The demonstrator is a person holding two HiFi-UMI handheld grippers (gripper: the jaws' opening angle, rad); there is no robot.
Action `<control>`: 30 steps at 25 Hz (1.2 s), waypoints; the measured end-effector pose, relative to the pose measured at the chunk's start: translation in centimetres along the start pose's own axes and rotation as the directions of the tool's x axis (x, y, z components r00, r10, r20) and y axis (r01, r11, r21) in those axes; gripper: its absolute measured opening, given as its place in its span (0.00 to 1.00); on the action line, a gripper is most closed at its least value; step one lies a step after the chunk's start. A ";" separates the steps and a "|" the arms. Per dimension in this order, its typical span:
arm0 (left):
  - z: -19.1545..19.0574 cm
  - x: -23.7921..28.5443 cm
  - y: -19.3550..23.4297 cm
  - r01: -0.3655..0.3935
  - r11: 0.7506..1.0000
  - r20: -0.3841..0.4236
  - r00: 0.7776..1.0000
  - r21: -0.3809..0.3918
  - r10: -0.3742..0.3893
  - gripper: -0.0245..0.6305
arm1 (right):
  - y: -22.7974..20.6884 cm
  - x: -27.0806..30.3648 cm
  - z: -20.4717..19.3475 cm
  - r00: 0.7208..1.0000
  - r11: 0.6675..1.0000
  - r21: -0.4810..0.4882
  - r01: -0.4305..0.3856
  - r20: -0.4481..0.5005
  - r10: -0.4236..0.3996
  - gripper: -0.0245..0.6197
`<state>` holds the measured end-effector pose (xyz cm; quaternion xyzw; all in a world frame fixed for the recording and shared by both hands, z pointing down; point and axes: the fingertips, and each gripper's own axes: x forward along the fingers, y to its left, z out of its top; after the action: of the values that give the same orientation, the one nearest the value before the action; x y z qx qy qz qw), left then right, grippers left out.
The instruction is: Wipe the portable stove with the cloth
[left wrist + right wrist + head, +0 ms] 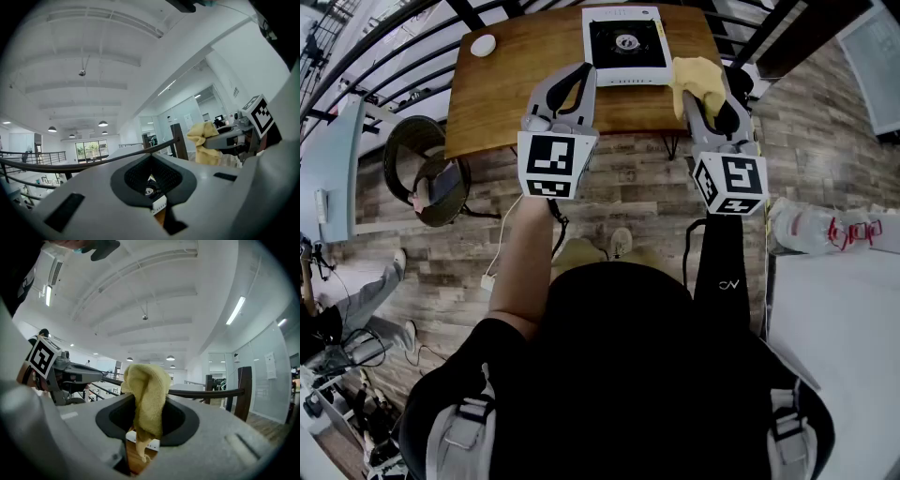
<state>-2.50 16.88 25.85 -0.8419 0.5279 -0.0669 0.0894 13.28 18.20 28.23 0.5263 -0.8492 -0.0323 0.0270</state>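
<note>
Right gripper jaws clamping yellow cloth beside portable stove; left gripper jaws closed, empty. Best lowering cloth flat, wiping stove edge-to-edge.

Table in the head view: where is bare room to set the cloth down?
The table is bare from the white disc to the stove. Beside the stove's right edge it is crowded: the right gripper holds the cloth there.

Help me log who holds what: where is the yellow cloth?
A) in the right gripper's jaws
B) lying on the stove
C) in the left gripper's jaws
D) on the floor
A: the right gripper is shut on the yellow cloth, which drapes between its jaws.
</note>
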 end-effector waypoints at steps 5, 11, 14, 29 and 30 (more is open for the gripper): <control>-0.3 0.3 0.6 -0.003 1.000 -0.003 1.000 -0.005 0.003 0.05 | -0.3 0.6 0.0 1.000 1.000 0.006 0.004 0.002 -0.004 0.24; -0.3 0.6 1.0 -0.014 1.000 -0.002 1.000 -0.003 0.014 0.05 | -1.2 1.0 0.3 1.000 1.000 0.023 0.005 0.021 -0.005 0.24; -0.3 0.7 1.5 -0.024 1.000 -0.004 1.000 0.000 0.024 0.05 | -1.5 1.5 0.4 1.000 1.000 0.026 -0.002 0.023 0.002 0.24; -4.4 8.5 8.8 -0.031 0.999 -0.032 0.999 -0.019 0.030 0.05 | -3.8 12.5 -1.6 1.000 1.000 0.030 -0.005 -0.014 0.005 0.24; -4.8 9.7 10.0 -0.031 0.999 -0.032 0.999 -0.023 0.030 0.05 | -4.0 14.1 -1.8 1.000 1.000 0.028 -0.003 -0.018 0.004 0.24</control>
<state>-8.06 3.44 28.50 -0.8336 0.5428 -0.0725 0.0722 10.71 3.74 29.82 0.5255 -0.8502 -0.0156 0.0274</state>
